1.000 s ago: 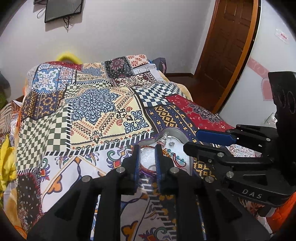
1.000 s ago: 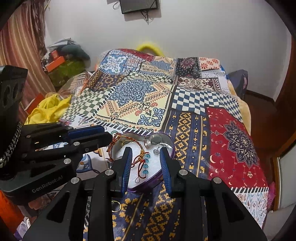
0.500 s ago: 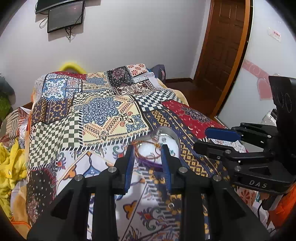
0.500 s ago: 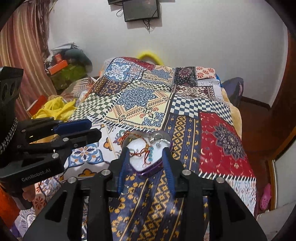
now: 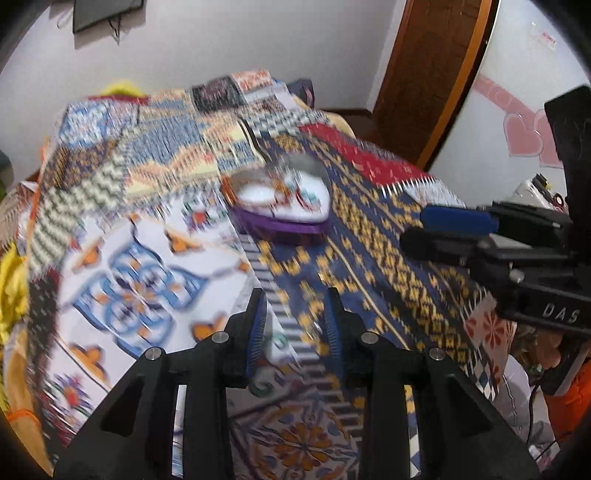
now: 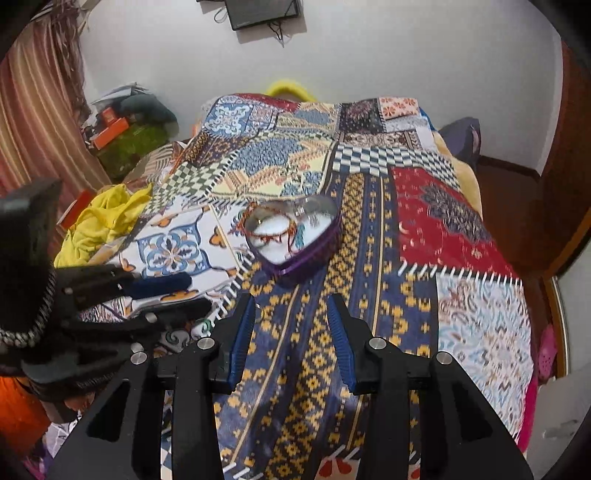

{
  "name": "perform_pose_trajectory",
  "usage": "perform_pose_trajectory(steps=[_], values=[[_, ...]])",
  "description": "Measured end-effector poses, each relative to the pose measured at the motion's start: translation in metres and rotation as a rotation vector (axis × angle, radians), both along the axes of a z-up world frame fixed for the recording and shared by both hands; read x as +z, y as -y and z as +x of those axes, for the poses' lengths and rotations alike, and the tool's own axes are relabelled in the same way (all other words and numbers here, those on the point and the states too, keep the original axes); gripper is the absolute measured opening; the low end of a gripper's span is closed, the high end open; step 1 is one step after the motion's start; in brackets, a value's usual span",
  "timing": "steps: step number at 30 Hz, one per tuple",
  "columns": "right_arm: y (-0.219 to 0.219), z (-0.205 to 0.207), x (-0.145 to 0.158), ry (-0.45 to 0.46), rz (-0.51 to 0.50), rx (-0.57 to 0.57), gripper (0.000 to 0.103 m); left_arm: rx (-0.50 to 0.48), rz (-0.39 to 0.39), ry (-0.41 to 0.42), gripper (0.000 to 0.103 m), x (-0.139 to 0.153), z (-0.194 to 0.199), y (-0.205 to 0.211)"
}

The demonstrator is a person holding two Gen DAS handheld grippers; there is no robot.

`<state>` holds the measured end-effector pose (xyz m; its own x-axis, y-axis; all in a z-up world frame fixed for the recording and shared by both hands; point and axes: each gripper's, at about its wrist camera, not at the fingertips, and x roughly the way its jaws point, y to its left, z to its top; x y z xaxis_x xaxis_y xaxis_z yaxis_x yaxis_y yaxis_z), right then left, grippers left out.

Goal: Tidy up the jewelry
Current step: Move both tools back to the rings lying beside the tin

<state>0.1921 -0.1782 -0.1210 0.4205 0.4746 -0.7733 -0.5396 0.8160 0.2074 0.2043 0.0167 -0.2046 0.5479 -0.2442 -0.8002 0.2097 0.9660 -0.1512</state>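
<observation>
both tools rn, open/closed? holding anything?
Left tool: open, holding nothing.
Right tool: open, holding nothing.

patchwork bedspread | yellow cloth beside bed | wall monitor | wooden door

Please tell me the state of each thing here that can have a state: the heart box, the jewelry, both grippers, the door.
heart-shaped box: lid off, resting on the bedspread.
jewelry: lying inside the box.
left gripper: open, holding nothing.
right gripper: open, holding nothing.
wooden door: cannot tell.
</observation>
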Motion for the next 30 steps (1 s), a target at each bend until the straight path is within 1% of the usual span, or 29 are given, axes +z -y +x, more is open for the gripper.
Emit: perform_pose_trajectory(steps=[7, 10, 15, 17, 23, 30], values=[[0.005, -0.005, -0.013, -0.045, 0.008, -0.005, 0.037, -0.029, -0.01, -0.058, 0.03, -0.025, -0.002, 0.012], [0.004, -0.006, -0.019, -0.059, 0.003, -0.001, 0.037, -0.025, -0.005, -0.046, 0.028, -0.028, -0.004, 0.014], [0.003, -0.006, -0.023, -0.073, 0.005, 0.0, 0.037, -0.004, -0.026, -0.051, 0.019, -0.031, -0.002, 0.009], [0.003, -0.004, -0.023, -0.077, 0.015, -0.002, 0.037, 0.011, -0.022, -0.048, 0.009, -0.032, -0.002, 0.007], [-0.004, -0.002, -0.025, -0.089, 0.025, 0.009, 0.037, 0.029, -0.021, -0.032, 0.009, -0.029, -0.006, 0.002], [-0.031, -0.002, -0.035, -0.092, -0.013, 0.073, 0.037, 0.094, -0.026, 0.028, 0.009, -0.014, -0.012, -0.021]])
